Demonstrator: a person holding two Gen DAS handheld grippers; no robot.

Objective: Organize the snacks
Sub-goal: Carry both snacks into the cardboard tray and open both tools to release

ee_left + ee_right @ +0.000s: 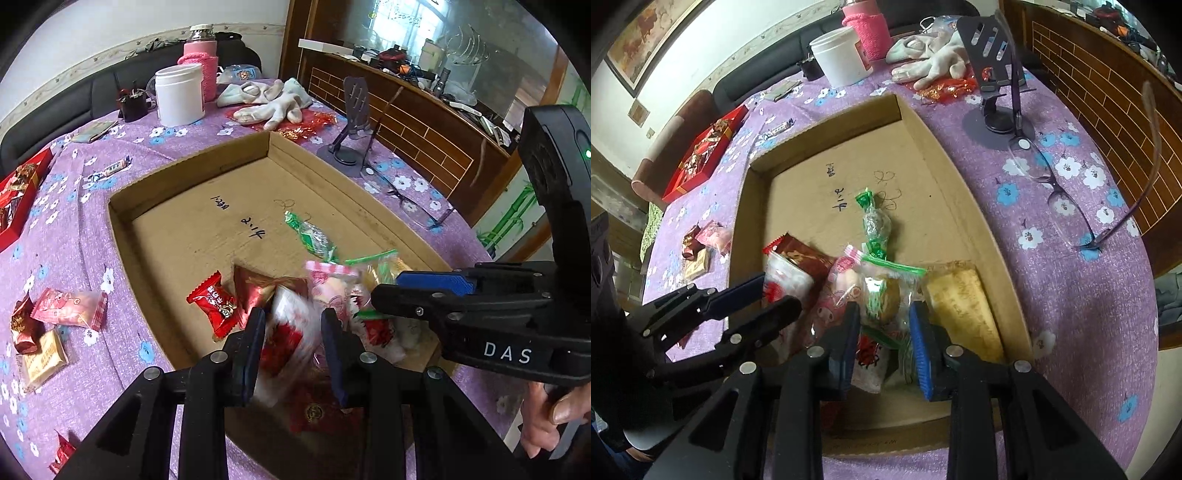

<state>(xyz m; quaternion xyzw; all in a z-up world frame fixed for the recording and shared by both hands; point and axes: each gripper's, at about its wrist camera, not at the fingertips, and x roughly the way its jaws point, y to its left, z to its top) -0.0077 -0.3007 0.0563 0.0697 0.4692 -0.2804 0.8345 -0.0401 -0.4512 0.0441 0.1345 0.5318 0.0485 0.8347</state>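
The left claw (293,345) is parted around a blurred red-and-white packet (291,332) – grip unclear; the right claw (886,332) gapes over wrapped snacks (882,291) heaped in the cardboard box (960,206).

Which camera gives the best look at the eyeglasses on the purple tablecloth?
The right wrist view: the eyeglasses lie large and whole beside the cardboard tray, lenses and both temples visible. The left wrist view shows them smaller and thinner, near the phone stand.

You're facing a black leather sofa (85,92) against a white wall (110,26), with a framed painting (646,33) and brown brick-patterned wooden cabinet (406,125) nearby.
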